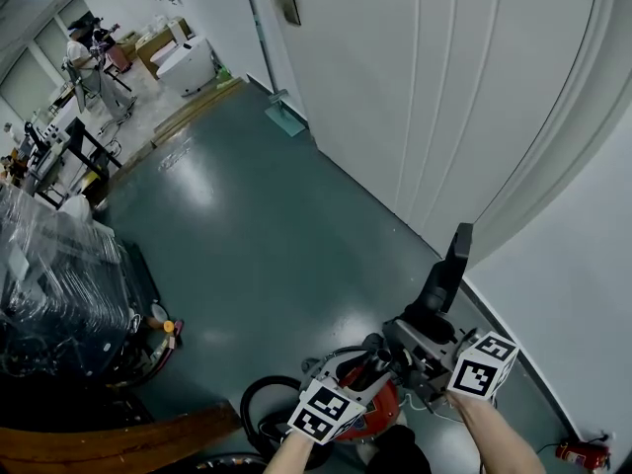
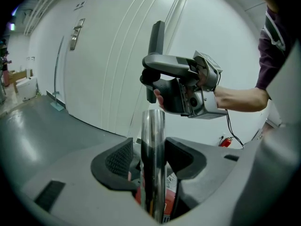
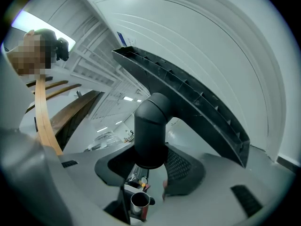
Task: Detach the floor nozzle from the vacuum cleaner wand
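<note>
Jaws of left gripper (image 2: 151,167) stand apart around shiny steel wand tube (image 2: 153,126), pads not pressing. Right gripper (image 3: 151,167) is clenched on the round neck (image 3: 150,126) of the black plastic floor nozzle (image 3: 188,98), clear above the wand's open end. Nozzle looks light, stiff and smooth, so the neck is the best grip point.

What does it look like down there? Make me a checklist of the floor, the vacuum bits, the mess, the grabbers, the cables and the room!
Surface: shiny dark floor.
Job's things: floor nozzle is off the wand and held up in the air; red vacuum cleaner below.
Clutter: plastic-wrapped goods, wooden board.
Grippers: right gripper shut on the nozzle's neck; left gripper open, wand between its jaws.
Cables: black hose looped beside the vacuum.
Surroundings: white door, fire extinguisher by the wall.
</note>
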